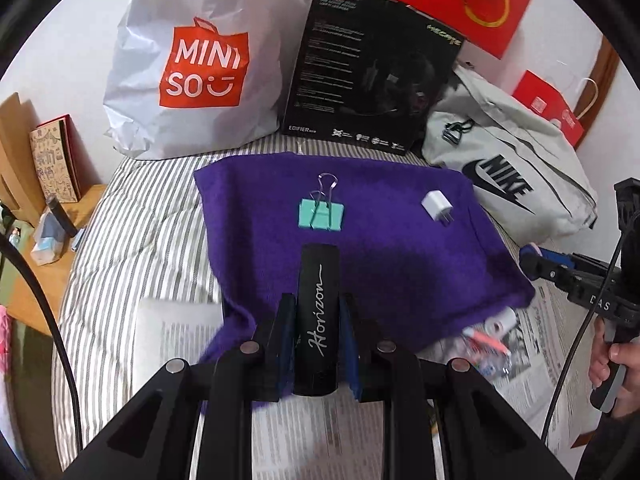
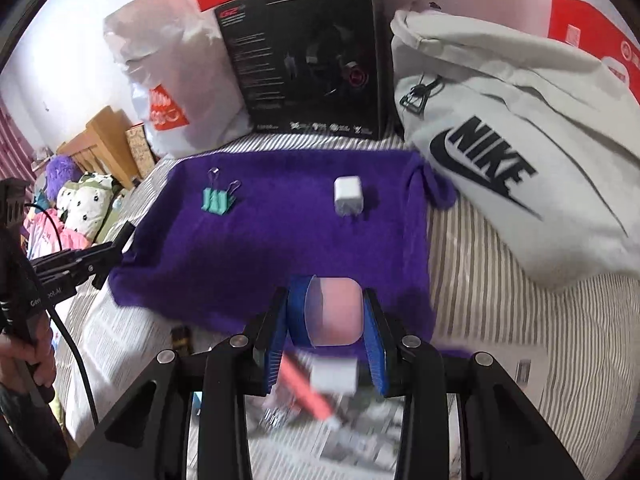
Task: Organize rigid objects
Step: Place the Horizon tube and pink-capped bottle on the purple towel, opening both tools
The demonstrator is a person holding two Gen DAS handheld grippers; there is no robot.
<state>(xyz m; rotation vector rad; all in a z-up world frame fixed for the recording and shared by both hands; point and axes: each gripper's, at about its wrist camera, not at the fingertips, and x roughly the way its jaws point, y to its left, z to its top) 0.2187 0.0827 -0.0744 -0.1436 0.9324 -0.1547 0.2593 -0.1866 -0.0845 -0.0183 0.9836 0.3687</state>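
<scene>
My left gripper (image 1: 317,308) is shut on a black case marked "Horizon" (image 1: 316,312) and holds it over the near edge of the purple cloth (image 1: 400,248). On the cloth lie a teal binder clip (image 1: 321,214) and a white charger plug (image 1: 437,205). My right gripper (image 2: 326,312) is shut on a pink rounded object (image 2: 338,310) above the near edge of the purple cloth (image 2: 280,240). The binder clip (image 2: 219,199) and the charger plug (image 2: 347,196) show there too. The right gripper also shows in the left wrist view (image 1: 532,262).
Behind the cloth stand a white Miniso bag (image 1: 192,68), a black headset box (image 1: 368,76) and a grey Nike bag (image 1: 512,184). Newspaper (image 1: 536,360) with a pink pen (image 2: 308,388) and small items lies near me. A wooden shelf (image 1: 48,240) is at left.
</scene>
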